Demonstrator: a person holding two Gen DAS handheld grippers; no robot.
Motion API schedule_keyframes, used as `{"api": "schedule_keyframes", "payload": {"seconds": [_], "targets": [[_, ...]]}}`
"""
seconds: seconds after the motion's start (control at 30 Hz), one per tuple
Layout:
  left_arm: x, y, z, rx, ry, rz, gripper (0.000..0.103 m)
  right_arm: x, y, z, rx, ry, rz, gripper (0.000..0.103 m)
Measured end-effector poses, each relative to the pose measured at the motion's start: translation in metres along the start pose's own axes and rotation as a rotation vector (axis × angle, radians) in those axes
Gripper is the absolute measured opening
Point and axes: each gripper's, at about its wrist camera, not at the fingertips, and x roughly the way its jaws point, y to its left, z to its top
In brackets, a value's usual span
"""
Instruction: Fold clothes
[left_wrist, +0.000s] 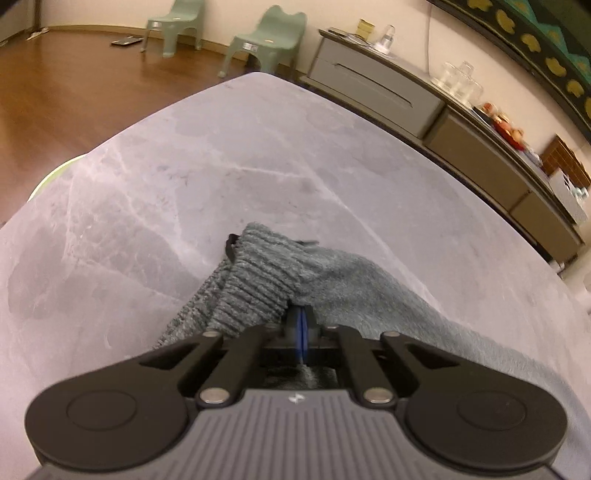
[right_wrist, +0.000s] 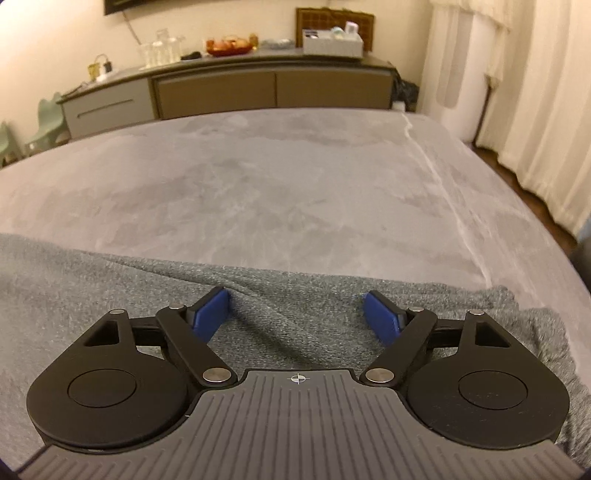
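A grey knitted sweater (left_wrist: 343, 284) lies on the grey marble-patterned table (left_wrist: 221, 155). In the left wrist view its ribbed cuff (left_wrist: 258, 280) drapes over my left gripper (left_wrist: 302, 325), whose blue pads are pressed together on the fabric. In the right wrist view the sweater (right_wrist: 110, 295) spreads flat across the near part of the table (right_wrist: 295, 177). My right gripper (right_wrist: 295, 299) hovers just over it, wide open, with a fold of knit running between the blue fingers (right_wrist: 210, 314).
A long sideboard (right_wrist: 229, 88) with jars and a fruit bowl stands behind the table. Two green plastic chairs (left_wrist: 266, 40) stand on the wooden floor at the far left. White curtains (right_wrist: 535, 92) hang on the right.
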Motion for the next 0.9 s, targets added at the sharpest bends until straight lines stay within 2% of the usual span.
{"api": "schedule_keyframes", "payload": {"seconds": [0.03,0.1,0.13,0.17,0.23,0.27,0.33,0.4,0.47,0.5,0.53,0.6,0.63,0.73,0.8,0.83,0.9], "targets": [[-0.009,0.0,-0.001,0.01,-0.007,-0.023,0.025,-0.008,0.004,0.003,-0.014,-0.013,-0.013,0.074],[-0.039,0.005,-0.007,0.019,-0.051,-0.071,0.039,-0.031,0.012,0.011,-0.037,-0.053,-0.039,0.071],[-0.053,0.007,-0.01,0.023,-0.073,-0.095,0.041,-0.041,0.018,0.013,-0.044,-0.069,-0.02,0.071],[-0.067,0.01,-0.014,0.028,-0.086,-0.12,0.042,-0.051,0.025,0.013,-0.049,-0.083,0.016,0.071],[-0.07,0.019,-0.025,0.045,-0.041,-0.138,0.042,-0.07,0.039,0.015,-0.059,-0.111,0.088,0.078],[-0.066,0.023,-0.029,0.055,-0.012,-0.106,0.042,-0.073,0.047,0.012,-0.07,-0.087,0.118,0.078],[-0.06,0.033,-0.036,0.066,0.037,-0.048,0.037,-0.06,0.063,0.002,-0.113,0.04,0.135,0.076],[-0.076,0.058,-0.031,-0.033,-0.008,-0.071,0.037,-0.057,0.076,-0.003,-0.176,0.06,0.062,0.073],[-0.101,0.085,-0.027,-0.147,-0.077,-0.128,0.045,-0.058,0.087,-0.007,-0.243,0.055,-0.029,0.072],[-0.113,0.098,-0.026,-0.201,-0.109,-0.16,0.049,-0.064,0.095,-0.007,-0.272,0.021,-0.085,0.069],[-0.119,0.109,-0.029,-0.25,-0.12,-0.196,0.051,-0.079,0.109,-0.007,-0.278,-0.029,-0.086,0.071],[-0.114,0.12,-0.04,-0.297,-0.083,-0.251,0.051,-0.111,0.141,-0.007,-0.268,-0.128,-0.02,0.071],[-0.111,0.125,-0.046,-0.321,-0.064,-0.278,0.051,-0.126,0.17,-0.012,-0.299,-0.164,0.045,0.073],[-0.094,0.132,-0.053,-0.366,-0.013,-0.308,0.05,-0.166,0.283,-0.038,-0.473,-0.246,0.29,0.077],[-0.087,0.139,-0.053,-0.384,-0.011,-0.321,0.05,-0.185,0.37,-0.057,-0.62,-0.283,0.429,0.078],[-0.085,0.143,-0.052,-0.402,-0.011,-0.327,0.051,-0.191,0.409,-0.065,-0.671,-0.297,0.486,0.078],[-0.08,0.152,-0.054,-0.443,0.002,-0.352,0.051,-0.192,0.47,-0.076,-0.765,-0.319,0.528,0.078]]}}
